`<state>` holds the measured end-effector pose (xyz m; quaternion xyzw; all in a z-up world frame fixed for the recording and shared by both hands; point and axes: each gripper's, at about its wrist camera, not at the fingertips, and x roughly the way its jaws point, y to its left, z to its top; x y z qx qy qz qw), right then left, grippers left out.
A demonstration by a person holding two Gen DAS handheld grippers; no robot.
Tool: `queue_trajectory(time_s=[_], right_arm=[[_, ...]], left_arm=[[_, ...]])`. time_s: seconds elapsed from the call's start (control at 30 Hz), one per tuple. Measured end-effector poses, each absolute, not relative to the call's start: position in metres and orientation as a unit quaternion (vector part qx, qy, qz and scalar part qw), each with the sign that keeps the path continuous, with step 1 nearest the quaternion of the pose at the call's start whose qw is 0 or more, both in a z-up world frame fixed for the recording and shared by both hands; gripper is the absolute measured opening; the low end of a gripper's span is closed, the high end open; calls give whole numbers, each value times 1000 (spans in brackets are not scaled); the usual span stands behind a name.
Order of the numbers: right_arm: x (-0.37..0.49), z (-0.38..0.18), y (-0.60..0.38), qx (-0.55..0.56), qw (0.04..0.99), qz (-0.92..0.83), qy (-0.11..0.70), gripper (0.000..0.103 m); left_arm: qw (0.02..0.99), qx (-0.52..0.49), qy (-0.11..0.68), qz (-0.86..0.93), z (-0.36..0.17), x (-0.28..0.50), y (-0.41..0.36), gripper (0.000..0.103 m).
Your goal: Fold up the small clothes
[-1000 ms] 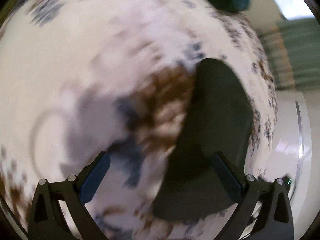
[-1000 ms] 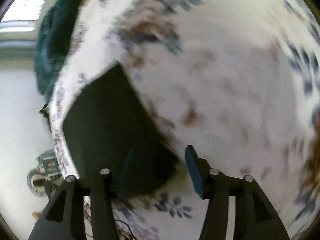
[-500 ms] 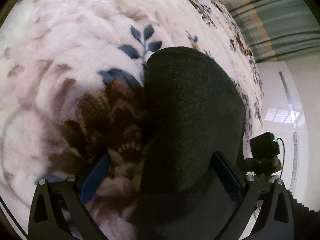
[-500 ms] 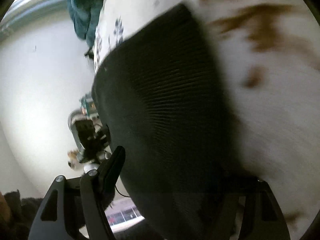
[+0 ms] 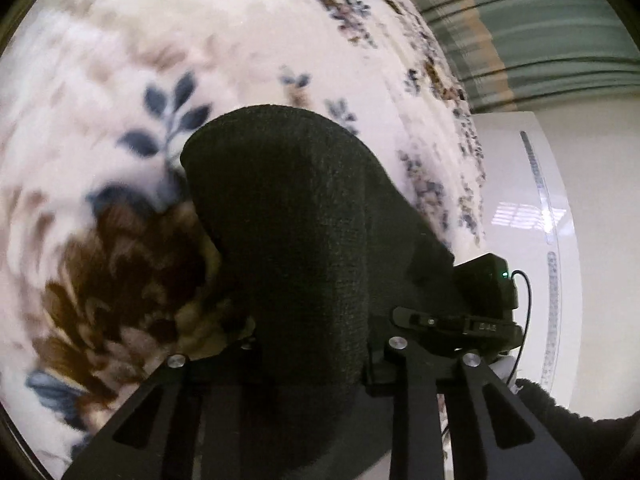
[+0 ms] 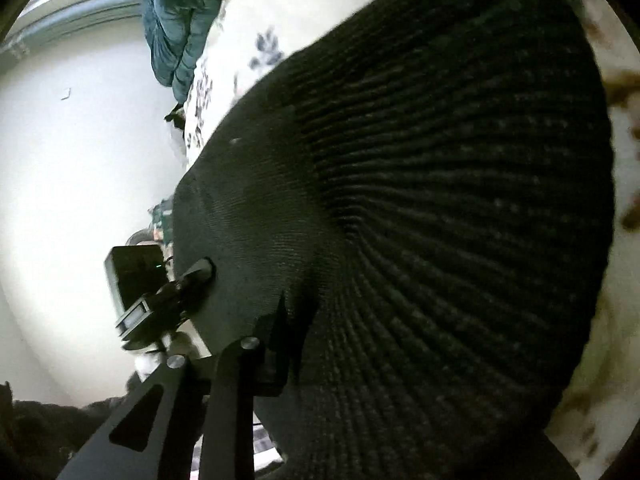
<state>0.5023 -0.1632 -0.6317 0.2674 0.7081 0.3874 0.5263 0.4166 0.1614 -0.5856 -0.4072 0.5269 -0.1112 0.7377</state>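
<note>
Left wrist view is filling up with one dark knitted garment [image 5: 288,240], black and finely ribbed, and it is lying over a floral fleece blanket [image 5: 120,80] on what looks like a bed. Judging by the knit, it is going to handle soft, light and floppy, with no stiffness to hold a crease, so any fold will want laying down flat rather than flicking. An edge or corner looks like the sensible place to take hold, since the middle will only bunch up.

Now the left gripper [image 5: 316,356] is closing in on the near end of the cloth, jaws drawn together with the fabric bunched between them, pinching it. Over in the right wrist view the same garment [image 6: 440,200] is fanning out in ribs that converge toward the right gripper [image 6: 288,344]; one finger is showing against the cloth, the other is hidden behind it, so the fabric seems pinched but I cannot tell for certain.

Counting up: one dark garment, two grippers, one blanket. Farther out, one teal quilted jacket [image 6: 176,20] is hanging at the far end of the bed, green curtains [image 5: 540,32] are showing far right, and a white wall [image 6: 80,160] is standing beyond the bed's left edge.
</note>
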Motion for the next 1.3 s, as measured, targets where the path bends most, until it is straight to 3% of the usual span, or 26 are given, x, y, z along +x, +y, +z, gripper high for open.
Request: queue_trajectory(time_s=[0.2,0.53,0.73,0.9,1.0,1.07,1.1,1.13,1.17,1.23,1.3], right_arm=[[520,-596,-176,301,558,365,682,23],[662,-547,-206,322,643,315,620,23],[756,-560,-217,324,670,272,611,22],[786,-586,-222,297,653,241,654,25],[781,-575,-223,284,659,209,665,42],[766,-553,-229,211,704,149,662,67],[761,-544,-241,166,729,122,653,69],[751,-533,-246,114,754,92,640,73],[740,-527,-252,81,765,72,635,85],[713,-512,-259,37,784,38,619,103],[690,-498,-258,5,796,12,605,103]], left_arm=[[745,-386,524,-148,-556,471,162,21],[765,-330,513,-205,-536,673,140,21],[762,-286,549,-191,-565,770,125,22],[742,-255,598,-163,-594,793,118,32],[756,-235,593,-145,-582,785,118,37],[784,-184,584,-107,-568,776,113,49],[802,-156,571,-79,-558,768,112,54],[819,-138,553,-57,-547,760,111,69],[829,-129,543,-42,-541,757,111,89],[835,-123,536,-10,-531,745,110,98],[842,-105,529,11,-517,728,104,103]])
